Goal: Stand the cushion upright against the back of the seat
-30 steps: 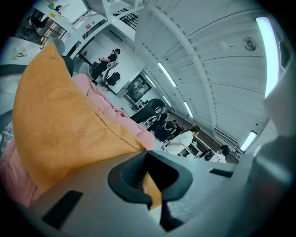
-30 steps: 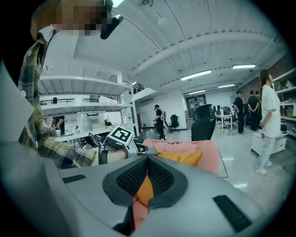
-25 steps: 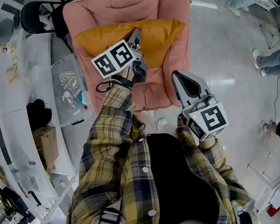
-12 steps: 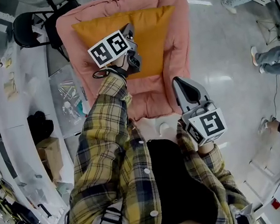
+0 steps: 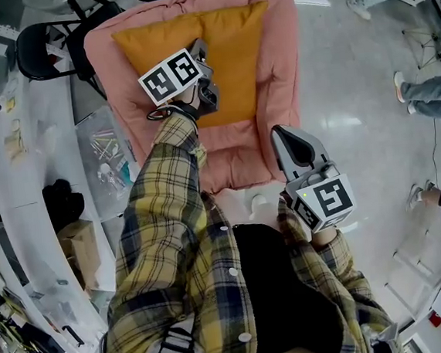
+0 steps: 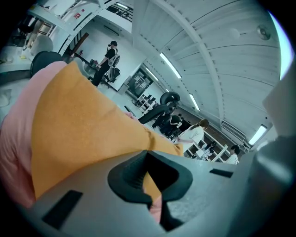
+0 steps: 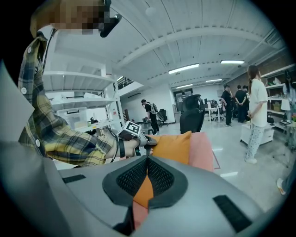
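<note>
The orange cushion [image 5: 228,55] sits on a big pink seat [image 5: 237,151]. In the head view it covers the far half of the seat, close to the seat's back edge. In the right gripper view the cushion stands up tall, with one corner pointing up and the soft pink back right behind it. It looks like it leans on that back.

The left gripper [image 5: 199,51] is on the cushion, near the middle of its front. Its two jaws are squeezed together at the tip. The tip is right against the orange cloth, but it is too hard to see if any cloth is pinched between them. The arm holding it wears a yellow checked sleeve [image 5: 168,192].

The right gripper [image 5: 285,133] hangs over the near, bare part of the pink seat, well apart from the cushion. Its jaws are pressed together too, with nothing between them.

A black chair [image 5: 37,46] stands to the left of the seat. A clear box [image 5: 109,147] full of small things lies beside it.
</note>
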Tool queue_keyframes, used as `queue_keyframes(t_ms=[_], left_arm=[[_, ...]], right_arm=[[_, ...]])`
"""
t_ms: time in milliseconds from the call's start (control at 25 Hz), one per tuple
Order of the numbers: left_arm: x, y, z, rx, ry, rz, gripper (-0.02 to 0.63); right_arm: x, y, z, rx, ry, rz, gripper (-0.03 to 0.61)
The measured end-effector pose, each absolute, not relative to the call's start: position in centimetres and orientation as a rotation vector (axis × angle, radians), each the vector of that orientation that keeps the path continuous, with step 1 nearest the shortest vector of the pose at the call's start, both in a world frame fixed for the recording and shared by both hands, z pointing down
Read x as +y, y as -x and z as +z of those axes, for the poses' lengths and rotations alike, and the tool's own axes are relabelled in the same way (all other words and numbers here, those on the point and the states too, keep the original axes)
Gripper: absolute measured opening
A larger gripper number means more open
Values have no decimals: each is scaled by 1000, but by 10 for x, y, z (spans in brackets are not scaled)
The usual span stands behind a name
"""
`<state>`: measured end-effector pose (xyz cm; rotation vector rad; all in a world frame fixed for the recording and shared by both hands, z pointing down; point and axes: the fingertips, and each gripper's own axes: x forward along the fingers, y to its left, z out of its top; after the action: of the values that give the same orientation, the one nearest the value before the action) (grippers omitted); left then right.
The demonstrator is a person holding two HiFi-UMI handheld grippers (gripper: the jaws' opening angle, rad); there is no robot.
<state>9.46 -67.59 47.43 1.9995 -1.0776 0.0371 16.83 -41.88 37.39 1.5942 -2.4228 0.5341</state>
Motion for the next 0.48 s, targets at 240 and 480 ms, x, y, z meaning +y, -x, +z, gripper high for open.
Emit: queue_keyframes(t_ms=[240,480], left_arm=[[-661,-88,458,-1098,-2007,-11,3],[-622,-81,424,-1129,-2073,-21,3]], right_arm=[[-414,-173,370,-2454,-1590,520,17],[-391,-175,357,-2515,-1539,478,17]])
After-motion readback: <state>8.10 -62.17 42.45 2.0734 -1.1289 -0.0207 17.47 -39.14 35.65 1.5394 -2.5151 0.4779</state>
